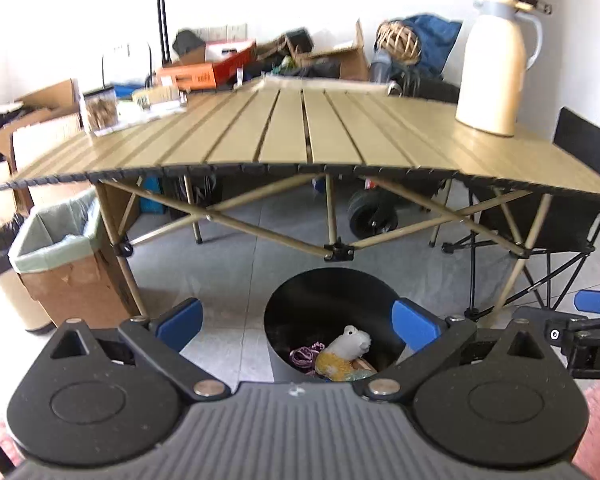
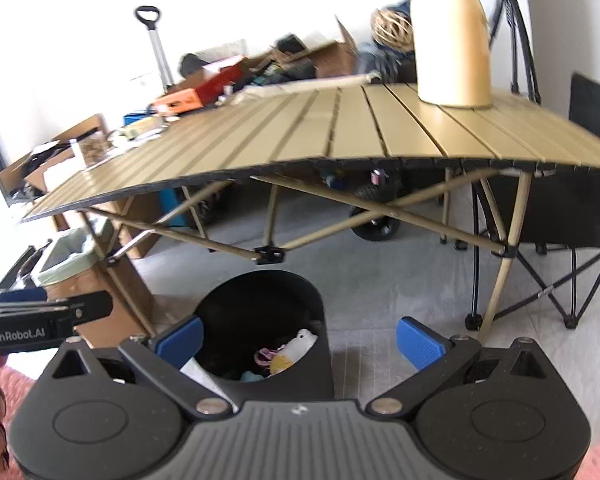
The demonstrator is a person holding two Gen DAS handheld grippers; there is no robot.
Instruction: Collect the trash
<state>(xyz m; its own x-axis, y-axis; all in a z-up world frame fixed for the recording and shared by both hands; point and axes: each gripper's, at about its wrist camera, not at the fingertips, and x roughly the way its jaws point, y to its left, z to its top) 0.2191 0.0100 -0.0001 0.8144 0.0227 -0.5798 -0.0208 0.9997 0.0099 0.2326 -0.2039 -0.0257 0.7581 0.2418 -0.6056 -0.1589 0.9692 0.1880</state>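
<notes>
Seemingly the collecting is close to finished. Nearest, the left claw (image 1: 296,322) stands wide open and empty above the black bin (image 1: 300,296) on the floor, and the right claw (image 2: 298,338) is just as wide and holds nothing, its near left finger over the bin's rim. The trash (image 1: 342,354) lies at the bottom of the bin: a white and yellow crumpled lump, a purple wrapper beside it, and in the right wrist view a bluish scrap too. Farther off, the bench (image 1: 284,128) looks cleared in the middle, with a cream jug (image 1: 496,64) at the far right and a clear jar (image 1: 100,110) with small packets at the far left; whether those packets count as trash I cannot tell. The claw bodies hide the bin's near side and the floor beneath, and blur smears the boxes (image 1: 216,66) behind the bench
</notes>
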